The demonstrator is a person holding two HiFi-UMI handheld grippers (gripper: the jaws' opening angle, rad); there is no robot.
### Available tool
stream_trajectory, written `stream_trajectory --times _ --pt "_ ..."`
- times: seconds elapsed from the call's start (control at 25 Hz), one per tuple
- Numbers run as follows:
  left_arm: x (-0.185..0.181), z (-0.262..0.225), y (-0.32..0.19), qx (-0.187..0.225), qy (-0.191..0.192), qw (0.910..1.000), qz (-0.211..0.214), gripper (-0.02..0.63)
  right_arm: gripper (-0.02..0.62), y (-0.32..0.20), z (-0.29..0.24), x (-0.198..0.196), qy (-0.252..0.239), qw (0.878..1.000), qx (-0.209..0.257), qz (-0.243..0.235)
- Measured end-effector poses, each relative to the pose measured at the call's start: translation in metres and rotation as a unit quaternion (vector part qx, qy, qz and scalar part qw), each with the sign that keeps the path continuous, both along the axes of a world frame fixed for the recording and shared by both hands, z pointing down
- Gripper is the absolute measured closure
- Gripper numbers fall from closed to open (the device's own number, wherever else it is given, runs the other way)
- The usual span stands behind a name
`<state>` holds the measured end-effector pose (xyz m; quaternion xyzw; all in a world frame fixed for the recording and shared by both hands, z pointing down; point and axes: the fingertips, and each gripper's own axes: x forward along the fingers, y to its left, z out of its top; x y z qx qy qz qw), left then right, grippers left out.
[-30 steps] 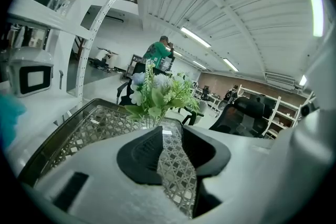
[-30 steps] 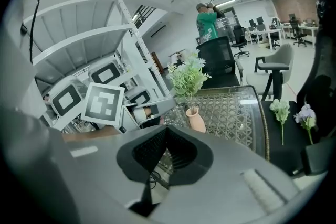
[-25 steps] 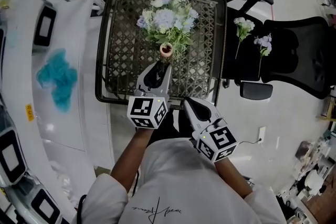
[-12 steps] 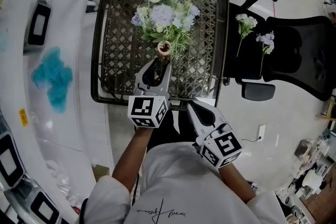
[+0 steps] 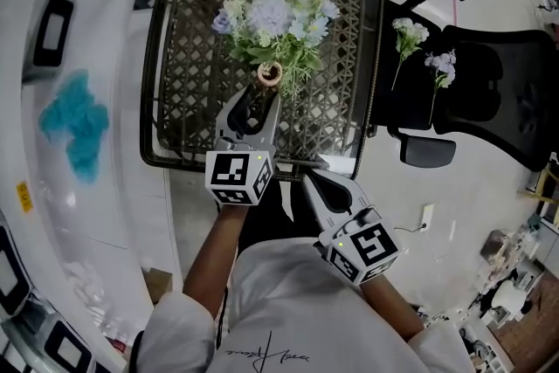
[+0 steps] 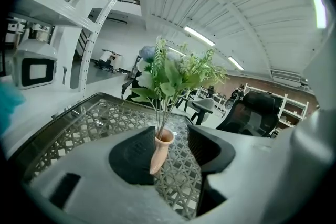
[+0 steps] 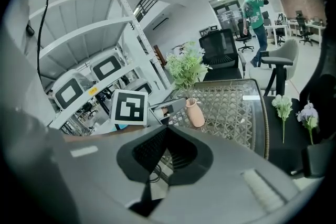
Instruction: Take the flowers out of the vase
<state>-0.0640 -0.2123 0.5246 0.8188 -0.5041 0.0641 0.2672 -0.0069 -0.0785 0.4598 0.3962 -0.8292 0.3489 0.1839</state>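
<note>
The left hand-held gripper (image 5: 259,97) reaches over the near part of the lattice-topped bench (image 5: 188,92) with its jaws wide. They have just been opening, and the slim terracotta vase (image 6: 160,150) stands between them. Nothing is clamped: there is a clear gap on the right pad's side, and on the left side the vase may be brushing the pad, though I can't be sure from here. The flowers (image 5: 275,26) are still in the vase, bunched and leaning away over the bench. The right hand-held gripper (image 7: 166,131) is held back near the person's body, closed on nothing.

I'd say the job now is to steady the vase. Centre it between the pads, close gently low on its body so it can't tip, then bring the right one in for the stems just above the lip and lift them straight up.

Only the left gripper view shows that gap beside the vase; from overhead the jaws simply seem to meet it. Only the head view sets out the two single stems (image 5: 406,37) already lying on the black chair (image 5: 498,92) beside the bench. The right gripper view settles that its own jaws are together.
</note>
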Motion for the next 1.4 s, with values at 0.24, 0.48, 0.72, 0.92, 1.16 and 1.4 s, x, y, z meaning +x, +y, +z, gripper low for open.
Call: stream_trajectory --times 0.24,0.48,0.72,0.92,1.16,1.4 --pt "-0.001 0.011 -0.005 -0.002 0.0 1.0 -0.002 0.4 0.589 0.001 0.006 0.001 0.008 1.0 -0.005 -0.012" --pt "0.002 0.014 -0.018 0.014 -0.029 0.9994 0.015 0.368 0.589 0.001 0.013 0.009 0.013 1.0 -0.012 -0.007" --pt "0.007 0.021 -0.029 0.017 -0.042 0.9985 0.029 0.365 0.589 0.0 0.017 0.013 0.012 1.0 -0.015 -0.008" --pt "0.011 0.026 -0.036 0.019 -0.04 0.9986 0.03 0.362 0.589 -0.001 0.021 0.018 0.014 1.0 -0.018 -0.008" --pt "0.013 0.032 -0.044 0.014 -0.037 0.9989 0.027 0.362 0.589 -0.003 0.023 0.02 0.02 1.0 -0.014 -0.009" --pt "0.01 0.028 -0.056 0.019 -0.029 0.9993 0.009 0.367 0.589 -0.005 0.022 0.025 0.03 0.999 0.0 -0.011"
